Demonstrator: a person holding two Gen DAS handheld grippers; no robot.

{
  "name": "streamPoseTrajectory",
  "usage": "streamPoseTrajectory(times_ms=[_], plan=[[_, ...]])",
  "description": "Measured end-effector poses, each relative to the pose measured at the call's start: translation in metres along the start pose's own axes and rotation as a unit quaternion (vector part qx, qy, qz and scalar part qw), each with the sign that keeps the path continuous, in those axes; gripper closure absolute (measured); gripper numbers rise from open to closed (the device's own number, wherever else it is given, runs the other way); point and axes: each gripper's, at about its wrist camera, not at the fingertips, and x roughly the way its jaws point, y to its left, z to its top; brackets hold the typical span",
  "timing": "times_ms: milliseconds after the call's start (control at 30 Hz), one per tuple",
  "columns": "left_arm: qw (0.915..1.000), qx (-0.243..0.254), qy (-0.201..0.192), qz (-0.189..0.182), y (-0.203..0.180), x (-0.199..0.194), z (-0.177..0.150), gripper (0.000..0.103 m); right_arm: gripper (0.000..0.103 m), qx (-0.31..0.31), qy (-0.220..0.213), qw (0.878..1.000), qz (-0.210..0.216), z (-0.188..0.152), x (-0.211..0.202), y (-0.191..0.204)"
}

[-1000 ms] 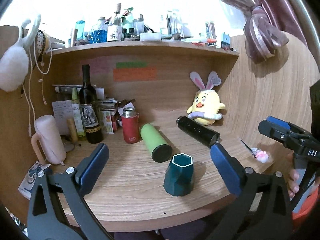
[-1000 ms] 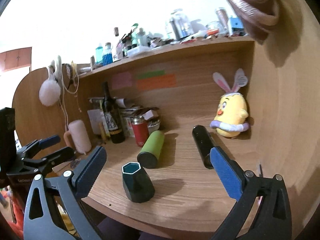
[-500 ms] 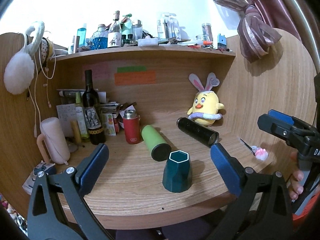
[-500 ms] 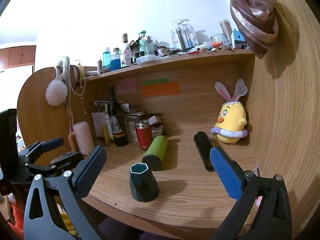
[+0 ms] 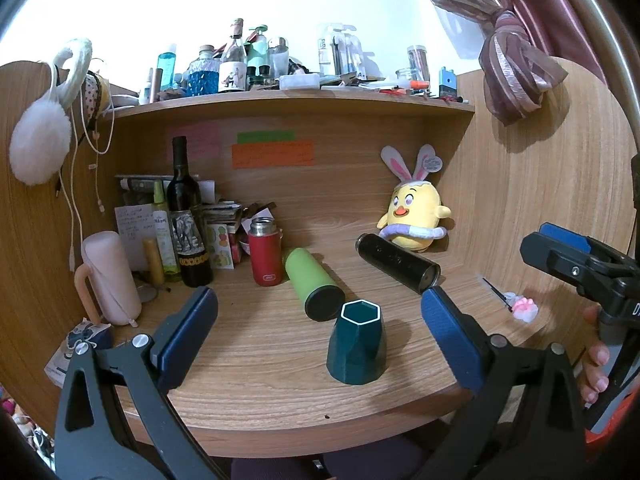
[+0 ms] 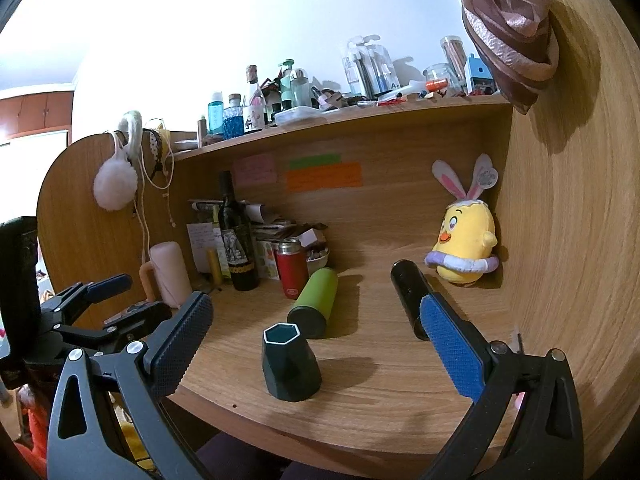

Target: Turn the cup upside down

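Cup [image 5: 357,347], dark teal and faceted, stands upright just below the centre of the left wrist frame, its white-edged hexagonal mouth facing up; the inside is too dark to see into. In the right wrist frame the same cup [image 6: 291,364] sits left of centre near the desk's [image 6: 400,380] front edge, and the far side of its base is hidden by its own body.

Left gripper [image 5: 318,328] spreads wide across the lower part of its own frame, blue pads on either side of the cup but not touching it, nothing between them. Right gripper [image 6: 316,344] is likewise wide apart in its own view and holds nothing. At the right edge of the left wrist frame, the right gripper [image 5: 568,256] is cut off by the border, with a few fingertips [image 5: 596,364] of the hand showing below it.

Just behind the cup, toward the middle of the frame, a green bottle [image 5: 313,289] lies on its side, its dark end near the cup. A black cylinder [image 5: 397,261] lies right of it; in the right wrist frame its near end is hidden behind the right blue pad. A red flask [image 5: 264,255] stands further back, and a yellow chick plush [image 5: 413,218] sits in the right rear corner. Writing on the orange note [image 5: 272,154] is too blurred to read.
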Motion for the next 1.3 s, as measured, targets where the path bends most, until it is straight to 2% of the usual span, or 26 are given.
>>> streamPoseTrajectory(times_ms=[1300], plan=[[0.9997, -0.017, 0.016, 0.000, 0.0016, 0.0046, -0.0014, 0.000, 0.000, 0.001, 0.004, 1.000, 0.004, -0.0010, 0.0014, 0.0026]])
